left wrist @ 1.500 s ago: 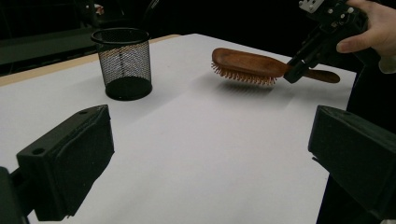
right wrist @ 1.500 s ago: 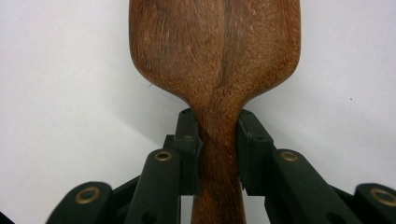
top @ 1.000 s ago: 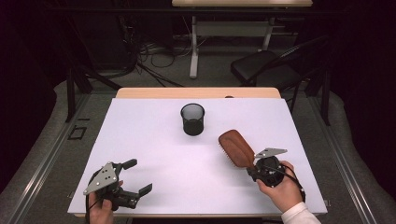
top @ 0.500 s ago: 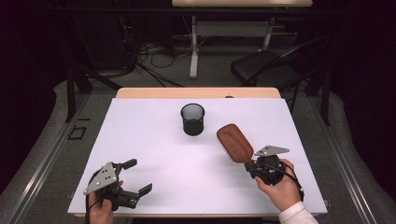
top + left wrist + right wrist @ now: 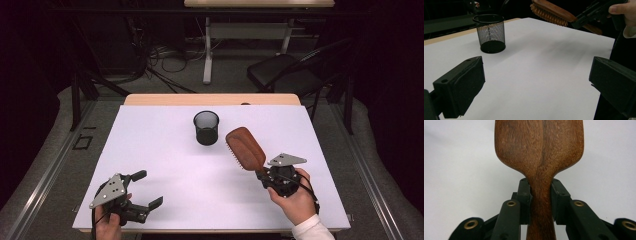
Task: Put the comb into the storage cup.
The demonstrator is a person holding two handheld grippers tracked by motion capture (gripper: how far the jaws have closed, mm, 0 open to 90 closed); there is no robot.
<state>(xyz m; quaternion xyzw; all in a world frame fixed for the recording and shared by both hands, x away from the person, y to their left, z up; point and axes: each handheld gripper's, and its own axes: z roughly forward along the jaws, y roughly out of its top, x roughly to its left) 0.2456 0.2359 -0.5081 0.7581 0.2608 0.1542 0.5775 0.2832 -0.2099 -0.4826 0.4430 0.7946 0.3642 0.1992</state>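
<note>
High view: wooden hairbrush (image 5: 245,148) is up off the counter (image 5: 165,160), clamped by its handle in the right hand-held gripper (image 5: 264,176), paddle head pointing far-left toward the black mesh cup (image 5: 206,128). Vs. a sec ago the brush head has crept a bit left & farther, so it's now just near-right of the cup, not over it yet; hand itself barely shifted, more a swing of the head than a carry. Right gripper view confirms the grip: both pads (image 5: 525,195) pressed on the narrow neck of the handle, wood back facing the cam, no sign of slip. Left gripper view has the bristles facing down w/ the brush well above the counter & the cup standing upright, empty, far-left. Left hand-held gripper (image 5: 146,189) sits at the near-left edge, jaws wide apart, nothing betw. them, same spot as before. Reading: looks like the brush is being lined up for the cup; prob. next is tipping it upright & lowering it in. Cup is light, so a knock from the head could tip it.
</note>
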